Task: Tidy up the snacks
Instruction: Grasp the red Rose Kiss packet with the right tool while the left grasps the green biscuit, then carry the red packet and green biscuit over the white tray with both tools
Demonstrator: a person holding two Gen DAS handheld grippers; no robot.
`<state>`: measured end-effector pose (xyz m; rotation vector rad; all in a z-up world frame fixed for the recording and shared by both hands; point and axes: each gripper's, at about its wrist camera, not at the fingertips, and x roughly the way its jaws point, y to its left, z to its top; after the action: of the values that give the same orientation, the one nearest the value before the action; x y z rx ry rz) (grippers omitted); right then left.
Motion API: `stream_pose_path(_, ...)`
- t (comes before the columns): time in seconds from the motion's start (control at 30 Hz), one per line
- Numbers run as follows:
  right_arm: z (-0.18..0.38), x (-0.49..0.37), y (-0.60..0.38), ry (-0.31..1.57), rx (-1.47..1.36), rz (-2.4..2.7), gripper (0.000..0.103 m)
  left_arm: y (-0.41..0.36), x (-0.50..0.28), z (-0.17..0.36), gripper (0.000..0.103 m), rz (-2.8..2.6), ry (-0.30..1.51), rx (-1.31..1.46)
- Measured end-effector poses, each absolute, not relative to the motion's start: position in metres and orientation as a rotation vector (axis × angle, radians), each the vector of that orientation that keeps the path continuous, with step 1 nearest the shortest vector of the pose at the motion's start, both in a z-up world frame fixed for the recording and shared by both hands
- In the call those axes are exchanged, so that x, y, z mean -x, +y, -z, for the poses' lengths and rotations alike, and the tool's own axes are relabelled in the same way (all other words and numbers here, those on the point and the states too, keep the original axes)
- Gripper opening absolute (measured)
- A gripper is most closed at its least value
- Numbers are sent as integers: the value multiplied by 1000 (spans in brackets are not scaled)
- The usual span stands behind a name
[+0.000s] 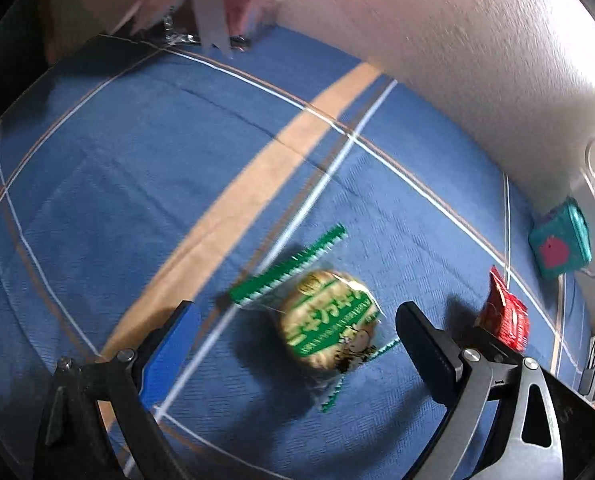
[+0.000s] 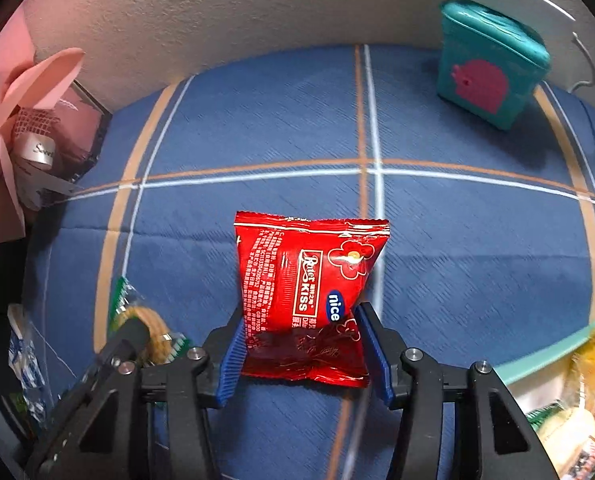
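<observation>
My left gripper [image 1: 297, 324] is open above a round biscuit in a clear wrapper with green print [image 1: 329, 330], which lies on the blue checked cloth [image 1: 137, 184] between the fingers. My right gripper [image 2: 303, 350] is shut on a red foil snack packet [image 2: 309, 292] and holds it by its near end. The red packet also shows in the left wrist view [image 1: 505, 316], at the right. The green-wrapped biscuit [image 2: 145, 320] and the left gripper's finger [image 2: 129, 336] show at the lower left of the right wrist view.
A teal box with a pink shape [image 2: 489, 76] stands by the wall, also in the left wrist view [image 1: 561, 240]. A pink gift bag [image 2: 25, 120] is at the left. A tray with a pale green rim [image 2: 553, 356] holds wrapped snacks at the lower right.
</observation>
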<state>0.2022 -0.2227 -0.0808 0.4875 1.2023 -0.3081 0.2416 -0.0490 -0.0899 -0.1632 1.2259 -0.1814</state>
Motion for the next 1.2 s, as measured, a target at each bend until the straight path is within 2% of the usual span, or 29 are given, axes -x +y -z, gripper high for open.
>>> stream_pose_path(0.37,81,-172,-228,1241,-489,313,55,-73,-243,94,98,128,1190,96)
stream_pose_path(0.43,81,-170,-227,1246,-486,312,55,-71,-243,93,95,122,1188,92)
stream_pose_path(0.5,82,-169,-226,1251,-479,314,55,-70,-241,91,87,107,1190,78)
stream_pose_path(0.57,82,-167,-225,1254,-478,317,55,-67,-239,89,71,96,1185,71)
stream_pose_path(0.6,82,-166,-224,1254,-478,319,55,-66,-238,89,66,90,1184,67)
stream_pose_path(0.63,82,-166,-224,1254,-478,320,55,-64,-237,88,55,85,1184,64)
stream_pose_path(0.67,82,-166,-223,1254,-479,322,55,-63,-237,87,52,81,1185,65)
stream_pose_path(0.87,80,-159,-217,1255,-489,317,54,-55,-233,83,51,119,1218,109)
stream_pose_path(1.2,21,-108,-203,1174,-473,290,54,-51,-191,55,51,179,1241,140)
